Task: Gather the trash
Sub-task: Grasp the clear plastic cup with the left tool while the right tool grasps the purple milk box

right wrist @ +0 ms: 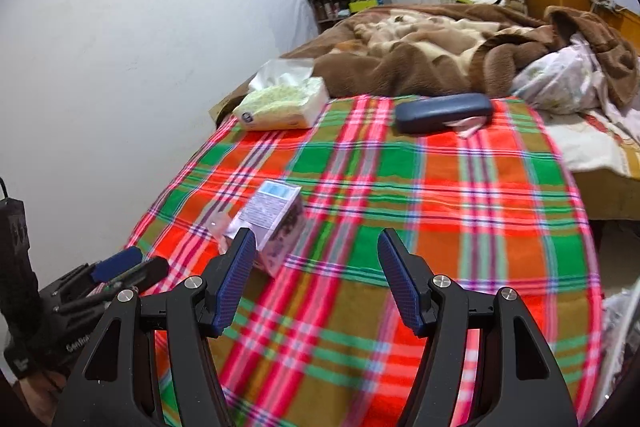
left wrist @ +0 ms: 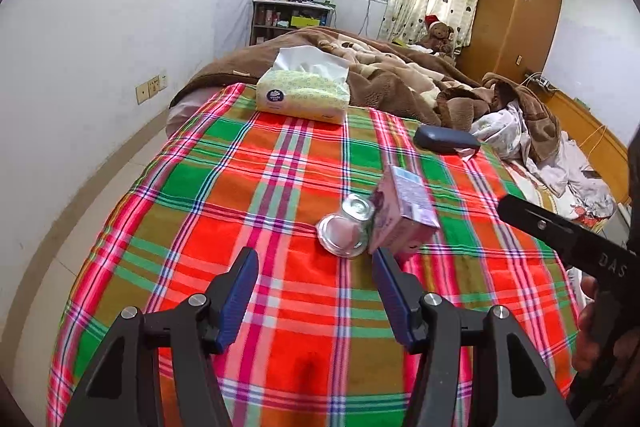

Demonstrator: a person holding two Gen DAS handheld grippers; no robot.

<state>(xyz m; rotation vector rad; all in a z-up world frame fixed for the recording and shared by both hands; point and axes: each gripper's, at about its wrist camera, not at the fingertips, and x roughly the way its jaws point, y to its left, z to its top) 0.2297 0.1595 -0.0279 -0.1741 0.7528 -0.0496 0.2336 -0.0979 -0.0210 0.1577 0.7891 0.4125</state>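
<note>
Bed: plaid sheet (left wrist: 248,187) covers the near half; brown blanket (left wrist: 384,75) heaped beyond it.
Far left on sheet: tissue pack (left wrist: 302,93), at the blanket's edge, well apart from the trash.
Trash, left piece: clear cup (left wrist: 346,229) on its side, mouth toward the left gripper, long axis running away from it.
Trash, right piece: pink carton (left wrist: 404,215) tipped on its side, touching the cup's right flank, long axis pointing up the bed.
Far right on sheet: dark blue case (left wrist: 446,139), near the blanket, away from both pieces.
Left gripper (left wrist: 316,267): jaws part open, nothing between them, touching nothing; cup lies just ahead and slightly right of centre.
Right gripper (right wrist: 316,247): jaws apart, empty; carton (right wrist: 276,223) sits ahead and left, just beyond the left fingertip.
Nearer hand: left looks better lined up for the cup, right for the carton.
Judgement: approach under way, no piece picked up yet.
</note>
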